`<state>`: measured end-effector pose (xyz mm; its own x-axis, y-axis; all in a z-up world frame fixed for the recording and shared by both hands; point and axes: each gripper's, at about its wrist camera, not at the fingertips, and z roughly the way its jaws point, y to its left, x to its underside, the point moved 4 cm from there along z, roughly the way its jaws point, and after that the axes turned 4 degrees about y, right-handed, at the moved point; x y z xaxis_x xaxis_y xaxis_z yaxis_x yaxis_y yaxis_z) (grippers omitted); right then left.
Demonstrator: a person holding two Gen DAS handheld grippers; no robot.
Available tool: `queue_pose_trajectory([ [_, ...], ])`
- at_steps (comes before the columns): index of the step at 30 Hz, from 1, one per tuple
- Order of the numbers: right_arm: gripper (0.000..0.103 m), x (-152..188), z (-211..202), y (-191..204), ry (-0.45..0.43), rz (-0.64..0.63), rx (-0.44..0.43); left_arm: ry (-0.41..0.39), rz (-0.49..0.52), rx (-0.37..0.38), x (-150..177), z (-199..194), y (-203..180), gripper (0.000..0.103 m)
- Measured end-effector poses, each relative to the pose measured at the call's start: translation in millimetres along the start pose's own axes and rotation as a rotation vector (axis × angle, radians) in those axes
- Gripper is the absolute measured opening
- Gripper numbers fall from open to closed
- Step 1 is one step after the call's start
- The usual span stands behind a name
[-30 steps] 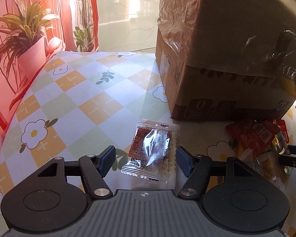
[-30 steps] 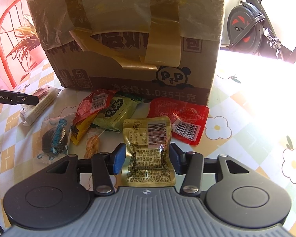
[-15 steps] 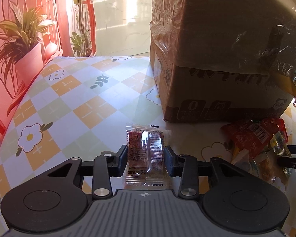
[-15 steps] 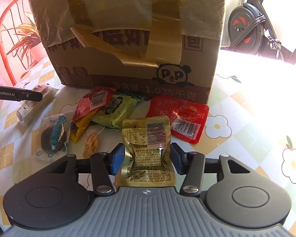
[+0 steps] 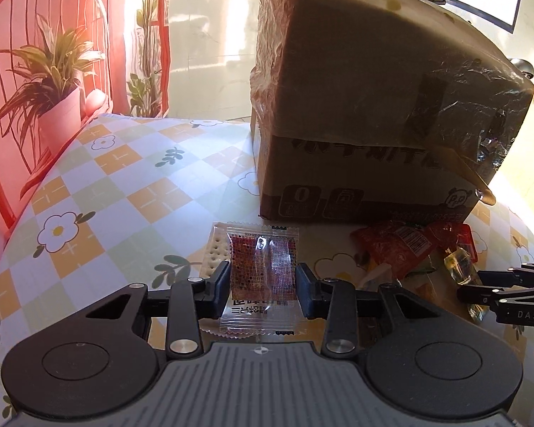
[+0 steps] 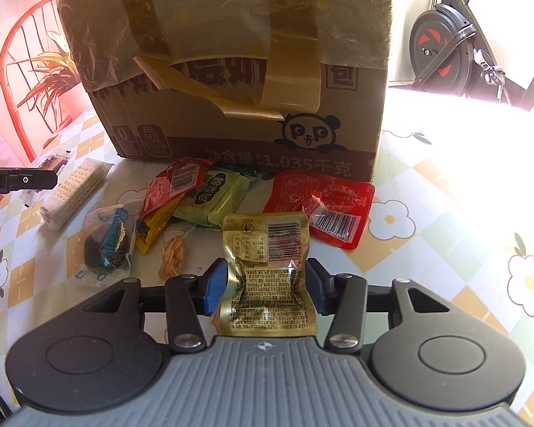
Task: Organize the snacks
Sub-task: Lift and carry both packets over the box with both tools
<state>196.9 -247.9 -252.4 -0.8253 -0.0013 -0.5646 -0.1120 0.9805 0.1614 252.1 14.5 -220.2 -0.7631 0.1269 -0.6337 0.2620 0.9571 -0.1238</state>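
My left gripper (image 5: 262, 290) is shut on a clear packet with red contents (image 5: 261, 277) and holds it a little above the table. A white cracker pack (image 5: 215, 252) lies under it. My right gripper (image 6: 266, 290) is shut on a gold foil packet (image 6: 267, 277). Beyond it lie a red packet (image 6: 324, 203), a green packet (image 6: 213, 195), a red-and-yellow packet (image 6: 167, 192), a small orange packet (image 6: 172, 252), a clear bag with a dark item (image 6: 105, 245) and the cracker pack (image 6: 73, 190). The taped cardboard box (image 6: 238, 71) stands behind the pile.
The table has a checked flower-print cloth (image 5: 99, 199). A potted plant (image 5: 58, 106) and a red wire chair (image 5: 28, 53) stand at the far left edge. An exercise bike (image 6: 452, 46) stands at the back right. The left gripper's tip (image 6: 25, 180) shows at the right view's left edge.
My left gripper has closed on the clear red packet and lifted it, uncovering the cracker pack beneath. My right gripper keeps its hold on the gold packet and has moved little.
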Motion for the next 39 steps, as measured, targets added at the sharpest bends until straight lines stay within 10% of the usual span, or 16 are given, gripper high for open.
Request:
queue_pose_trajectory([
  [23,0.049,-15.4,-36.6,32.7,-0.121,-0.109,-0.071,-0.041,-0.084,-0.022,10.0,-35.7,-29.5,0.041],
  [39,0.049,-61.8,-111.6,58.9,-0.340,-0.185,-0.173,-0.174,-0.043,-0.066,-44.9,-83.4,-33.6,0.041],
])
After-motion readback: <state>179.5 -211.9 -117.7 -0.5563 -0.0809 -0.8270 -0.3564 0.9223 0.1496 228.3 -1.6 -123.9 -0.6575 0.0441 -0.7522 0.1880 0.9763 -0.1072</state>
